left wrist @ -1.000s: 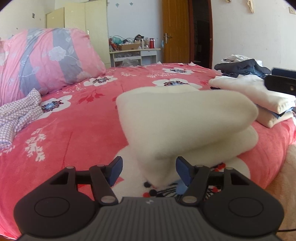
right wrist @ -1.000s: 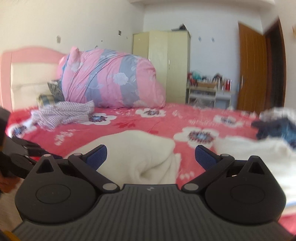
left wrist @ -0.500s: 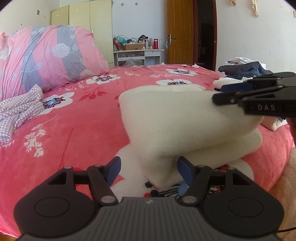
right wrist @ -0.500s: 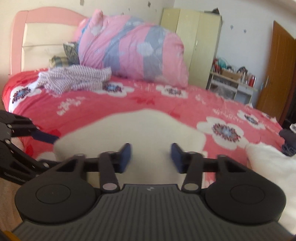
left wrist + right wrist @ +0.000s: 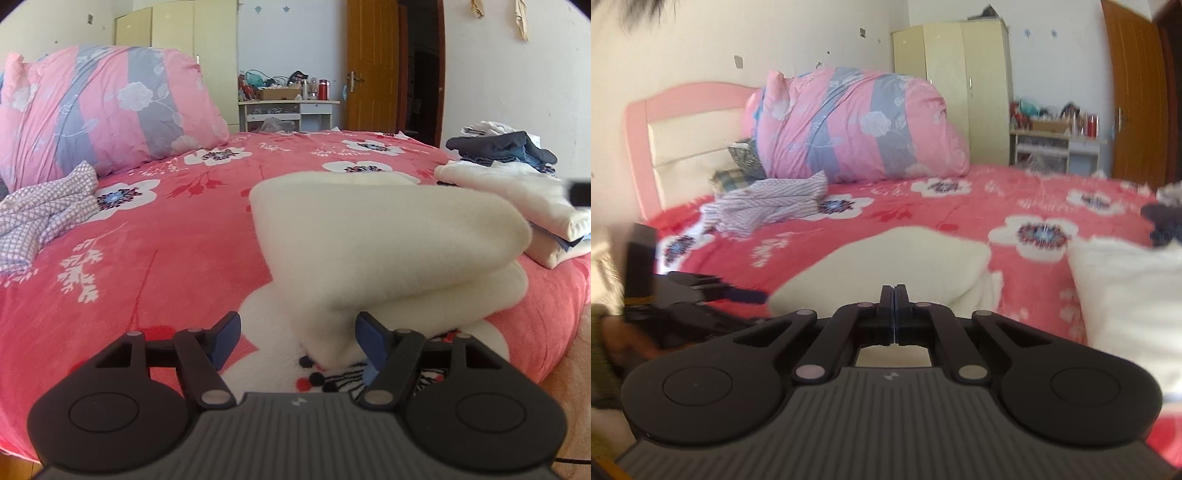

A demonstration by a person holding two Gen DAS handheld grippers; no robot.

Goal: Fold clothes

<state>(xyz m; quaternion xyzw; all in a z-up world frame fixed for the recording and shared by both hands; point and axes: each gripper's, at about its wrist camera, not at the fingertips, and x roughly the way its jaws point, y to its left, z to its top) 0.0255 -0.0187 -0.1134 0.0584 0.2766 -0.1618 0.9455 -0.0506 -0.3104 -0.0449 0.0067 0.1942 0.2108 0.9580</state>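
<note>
**Folded cream garment at the bed's near edge, grippers either side**

The left gripper sits low at the bed's near edge with its blue pads spread apart. The lowest fold of the cream garment lies between the pads; whether either pad touches it cannot be told. The garment is folded over itself in thick rounded layers, its folded corner closest to the gripper and its body running forward and to the right. Left of it and ahead, the pink floral cover lies open up to a checked shirt crumpled far left and a big pink-and-grey pillow behind that. To the right, a stack of folded clothes lies close beside the garment, near the bed's right edge, with dark clothes heaped behind it. A dark blurred object pokes in at the far right edge of the view.

The right gripper has its fingers pressed together with nothing between them. It hovers at the near edge, with the garment just ahead. The left gripper shows to its left, in a hand. The white stack fills the near right; bare cover lies between it and the garment. Beyond, the bed runs clear to the pillow and headboard.
</note>
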